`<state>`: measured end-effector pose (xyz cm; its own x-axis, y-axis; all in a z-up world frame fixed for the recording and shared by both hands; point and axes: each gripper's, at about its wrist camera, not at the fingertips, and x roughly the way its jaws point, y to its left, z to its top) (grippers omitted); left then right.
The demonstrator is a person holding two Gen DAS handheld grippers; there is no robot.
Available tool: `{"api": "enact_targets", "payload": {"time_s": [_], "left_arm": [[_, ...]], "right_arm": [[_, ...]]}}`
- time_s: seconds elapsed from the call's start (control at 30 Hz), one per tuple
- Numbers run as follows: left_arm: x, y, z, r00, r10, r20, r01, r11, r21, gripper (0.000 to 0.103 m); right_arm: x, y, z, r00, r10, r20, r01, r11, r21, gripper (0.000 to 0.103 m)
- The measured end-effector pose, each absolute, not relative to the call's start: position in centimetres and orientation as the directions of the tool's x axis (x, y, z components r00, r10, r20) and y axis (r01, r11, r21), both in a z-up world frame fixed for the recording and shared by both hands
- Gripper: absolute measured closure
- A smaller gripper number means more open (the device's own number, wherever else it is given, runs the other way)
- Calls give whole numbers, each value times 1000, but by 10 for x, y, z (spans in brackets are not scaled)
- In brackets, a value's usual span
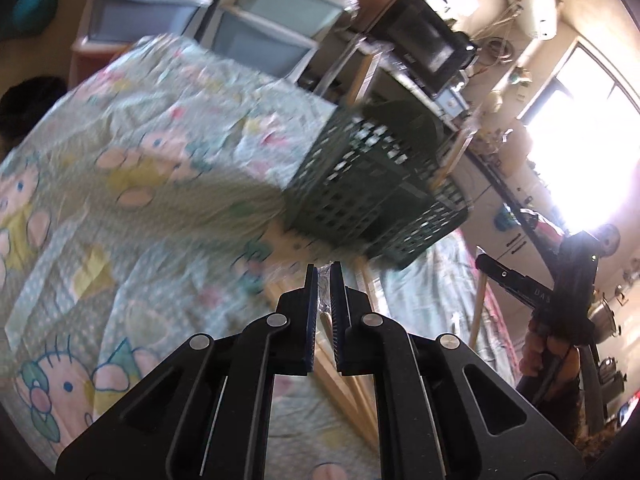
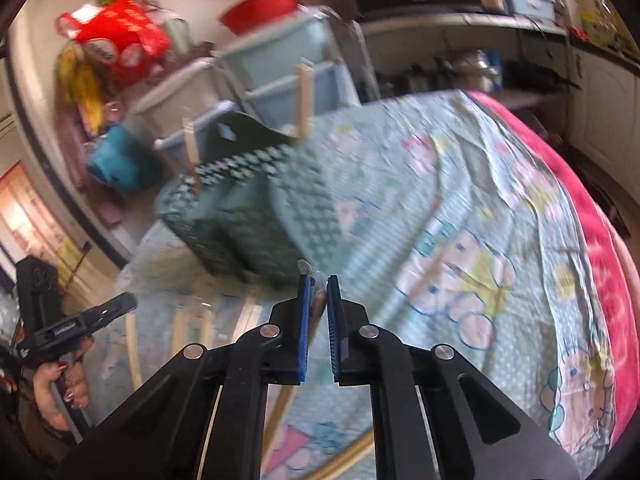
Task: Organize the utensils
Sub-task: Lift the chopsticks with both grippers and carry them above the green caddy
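A dark green perforated basket (image 1: 372,192) stands on the cartoon-print cloth, with wooden utensils sticking up out of it (image 2: 305,100). It also shows in the right wrist view (image 2: 256,216). My left gripper (image 1: 324,272) is shut on a plastic-wrapped wooden utensil (image 1: 325,312), just in front of the basket. My right gripper (image 2: 318,282) is shut on a plastic-wrapped wooden utensil (image 2: 316,300), also just before the basket. More wooden sticks (image 2: 180,324) lie on the cloth at the left. Each gripper shows in the other's view, the right (image 1: 520,276) and the left (image 2: 100,312).
Plastic drawer units (image 1: 260,28) stand behind the table. A red bowl (image 2: 260,4) and red bag (image 2: 120,36) sit on them. A pink blanket (image 2: 600,240) edges the cloth at the right. A kitchen counter (image 1: 500,168) and bright window lie beyond.
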<state>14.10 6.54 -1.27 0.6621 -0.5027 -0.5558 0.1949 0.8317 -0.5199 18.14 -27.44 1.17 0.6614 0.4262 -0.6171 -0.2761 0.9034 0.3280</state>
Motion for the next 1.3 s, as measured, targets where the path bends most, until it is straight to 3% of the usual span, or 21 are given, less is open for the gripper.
{"api": "enact_targets", "payload": {"time_s": [0.43, 1.3], "left_arm": [[147, 26, 61, 694, -571, -439, 370, 806, -462, 99], [169, -9, 162, 725, -645, -244, 520, 744, -420, 100]], "right_arm": [[159, -235, 88, 725, 519, -452, -454, 855, 253, 97], [159, -243, 157, 850, 478, -221, -445, 877, 184, 97]]}}
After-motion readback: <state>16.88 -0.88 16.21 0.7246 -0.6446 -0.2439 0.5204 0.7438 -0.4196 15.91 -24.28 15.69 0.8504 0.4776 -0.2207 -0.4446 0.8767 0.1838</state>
